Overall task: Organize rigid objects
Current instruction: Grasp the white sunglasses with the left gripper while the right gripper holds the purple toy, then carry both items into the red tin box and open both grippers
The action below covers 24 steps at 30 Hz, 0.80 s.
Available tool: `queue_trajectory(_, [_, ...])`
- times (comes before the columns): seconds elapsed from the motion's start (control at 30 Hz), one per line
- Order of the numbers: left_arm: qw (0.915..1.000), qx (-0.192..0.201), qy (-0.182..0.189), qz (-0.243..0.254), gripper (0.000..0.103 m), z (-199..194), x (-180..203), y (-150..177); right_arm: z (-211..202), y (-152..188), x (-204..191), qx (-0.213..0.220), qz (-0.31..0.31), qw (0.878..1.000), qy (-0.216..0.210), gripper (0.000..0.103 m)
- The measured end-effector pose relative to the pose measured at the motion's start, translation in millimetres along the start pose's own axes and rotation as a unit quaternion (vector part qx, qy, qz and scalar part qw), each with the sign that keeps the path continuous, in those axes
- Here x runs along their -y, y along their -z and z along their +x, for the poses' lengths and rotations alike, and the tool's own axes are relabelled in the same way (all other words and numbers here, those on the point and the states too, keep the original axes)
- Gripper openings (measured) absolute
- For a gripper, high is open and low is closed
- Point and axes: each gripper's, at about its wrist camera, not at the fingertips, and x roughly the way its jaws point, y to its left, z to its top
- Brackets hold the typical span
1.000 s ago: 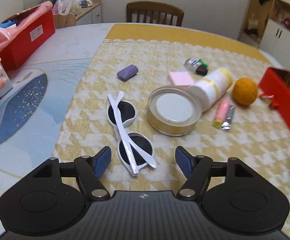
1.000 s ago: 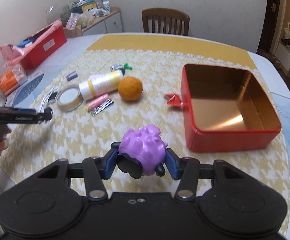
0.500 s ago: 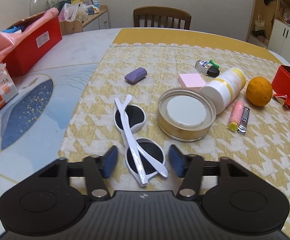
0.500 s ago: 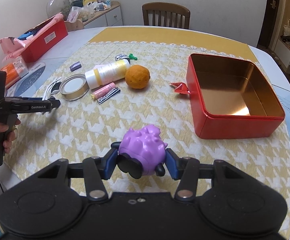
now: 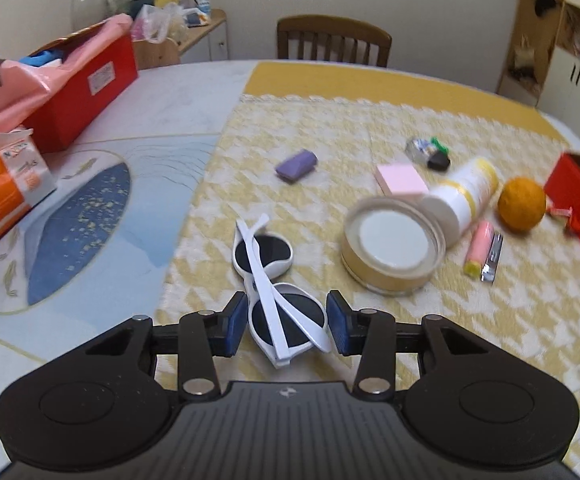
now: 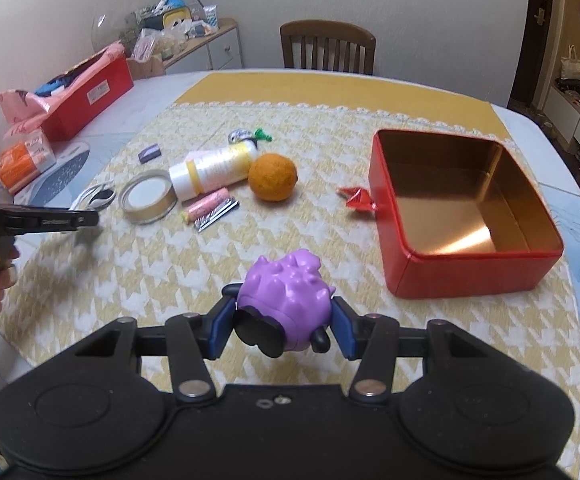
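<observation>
White sunglasses lie folded on the yellow checked cloth. The near lens is between the blue pads of my left gripper, whose jaws are closing and touch its rim on both sides. My right gripper is shut on a purple spiky toy, held above the cloth in front of the open red tin. In the right wrist view a hand holds the left gripper at the far left, beside the sunglasses.
Beyond the sunglasses lie a round gold tin, a white bottle, an orange, a pink pad, a purple eraser and a nail clipper. A red box and an orange pack stand at the left.
The left gripper's jaws have narrowed around the near lens of the sunglasses and the gripper has shifted slightly. The right gripper still holds the purple toy in place.
</observation>
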Motion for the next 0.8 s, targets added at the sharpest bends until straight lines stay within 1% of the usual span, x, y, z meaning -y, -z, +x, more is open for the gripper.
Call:
queue_trajectory(0.17, [0.9995, 0.002, 0.011, -0.031, 0.041, -13, -11, -8, -2, -9, 12, 0.014, 0.005, 1.0, 0.002, 0.05])
queue_trajectory(0.5, [0.9988, 0.031, 0.009, -0.036, 0.041, -39, 3, -27, -6, -30, 48, 0.042, 0.002, 0.999, 0.002, 0.05])
queue_trajectory(0.63, [0.9982, 0.045, 0.028, -0.029, 0.041, -51, 24, -41, -9, -38, 69, 0.051, 0.003, 0.999, 0.007, 0.05])
queue_trajectory(0.8, [0.9957, 0.065, 0.066, 0.002, 0.041, -64, 71, -62, -11, -45, 100, 0.053, 0.008, 0.998, 0.021, 0.05])
